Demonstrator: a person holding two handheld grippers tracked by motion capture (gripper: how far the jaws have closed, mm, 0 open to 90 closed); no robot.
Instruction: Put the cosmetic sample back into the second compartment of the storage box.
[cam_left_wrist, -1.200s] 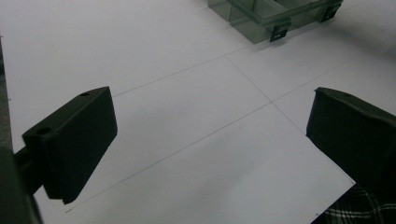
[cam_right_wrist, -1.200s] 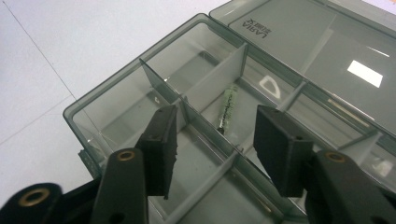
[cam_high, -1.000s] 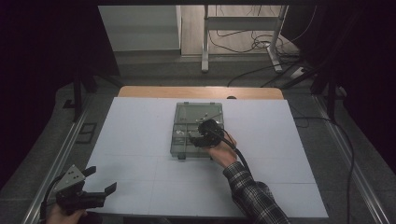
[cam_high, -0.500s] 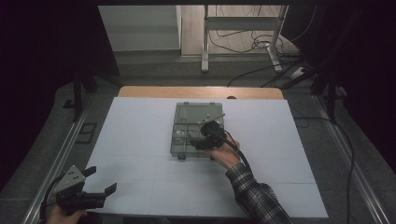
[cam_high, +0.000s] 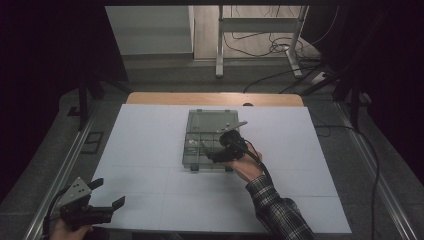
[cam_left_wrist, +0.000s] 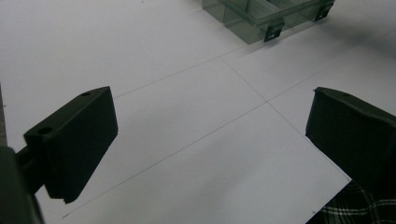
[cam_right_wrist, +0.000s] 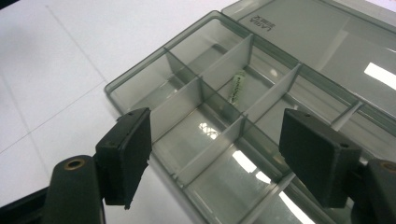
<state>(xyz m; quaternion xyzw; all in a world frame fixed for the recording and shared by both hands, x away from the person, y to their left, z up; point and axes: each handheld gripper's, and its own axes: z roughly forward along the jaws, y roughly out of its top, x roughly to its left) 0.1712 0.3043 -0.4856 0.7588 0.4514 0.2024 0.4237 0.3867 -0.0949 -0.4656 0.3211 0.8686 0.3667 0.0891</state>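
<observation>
The organiser box (cam_high: 206, 145) is a smoky, see-through plastic case with its lid (cam_high: 212, 121) folded flat back on the far side. It lies near the middle of the white worktop (cam_high: 150, 135). Thin partition walls cut the tray into oblong compartments, and two dark latches hang on its near edge.

The right gripper (cam_high: 218, 151) hovers just above the tray's near right part, held in a hand with a plaid sleeve (cam_high: 277, 212). Its jaws have just been opening and stand apart, with nothing clamped between them. The right gripper view looks along these jaws into the tray and shows what the high view cannot: one small pale cylindrical piece (cam_right_wrist: 238, 87) lying alone in a middle compartment against a partition, faint lettering moulded into the lid, and lamp glare on the clear floor of the near compartments.

The left gripper (cam_high: 107, 197) sits at the near left corner of the worktop, well apart from the box, its jaws wide apart and holding nothing. The left gripper view shows thin pencil-like lines crossing the white sheet and a near corner of the box (cam_left_wrist: 261, 18) with a latch.

Beyond the worktop stand a metal frame's legs (cam_high: 219, 45) and loose cables (cam_high: 270, 50) on the floor. Nothing lies between either gripper and the box.
</observation>
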